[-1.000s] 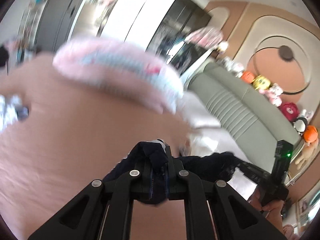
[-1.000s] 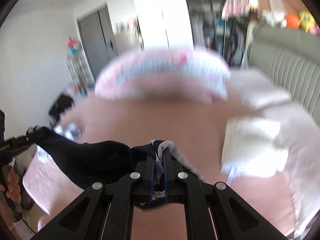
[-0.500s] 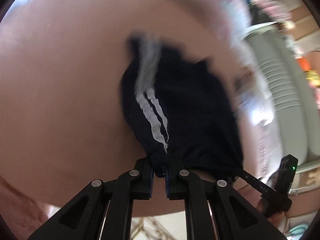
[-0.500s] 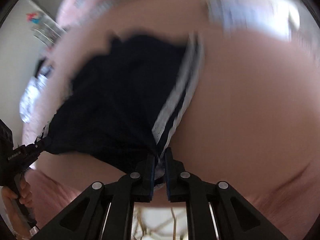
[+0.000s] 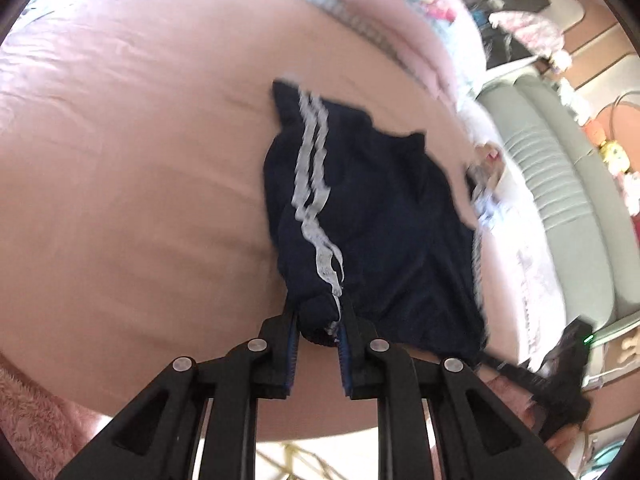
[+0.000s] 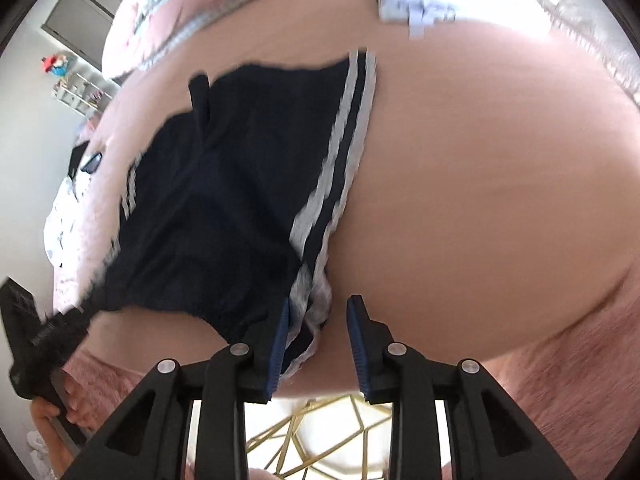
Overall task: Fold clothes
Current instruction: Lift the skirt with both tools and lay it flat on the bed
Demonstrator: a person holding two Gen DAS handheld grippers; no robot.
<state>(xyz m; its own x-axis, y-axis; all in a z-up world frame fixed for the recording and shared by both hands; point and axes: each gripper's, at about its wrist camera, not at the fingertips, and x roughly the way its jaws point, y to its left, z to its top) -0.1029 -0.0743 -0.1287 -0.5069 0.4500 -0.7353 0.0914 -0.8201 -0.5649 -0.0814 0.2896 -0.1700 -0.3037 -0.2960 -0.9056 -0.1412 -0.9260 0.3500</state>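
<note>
Navy shorts [image 5: 380, 220] with white side stripes lie spread flat on the pink bed sheet [image 5: 140, 160]. My left gripper [image 5: 318, 320] is at one waistband corner; its jaws are opening, and the bunched cloth still fills the gap between the pads. In the right wrist view the shorts [image 6: 240, 180] lie waistband toward me. My right gripper [image 6: 319, 308] is at the other waistband corner with its jaws opening. The striped corner rests against its left pad [image 6: 280, 336], and a clear gap shows to the right pad. Each gripper shows in the other's view: right [image 5: 568, 364], left [image 6: 36, 340].
A pink striped quilt [image 5: 360, 8] is heaped at the far side of the bed. A green padded headboard [image 5: 560, 160] runs along the right. White folded clothing [image 6: 420, 4] lies beyond the shorts. A fuzzy pink blanket [image 6: 560, 380] hangs over the near edge, above a gold wire object [image 6: 320, 432] on the floor.
Both grippers came down from mid-air to the bed, and the shorts went from hanging between them to lying flat. Both pairs of jaws have parted, the right more widely.
</note>
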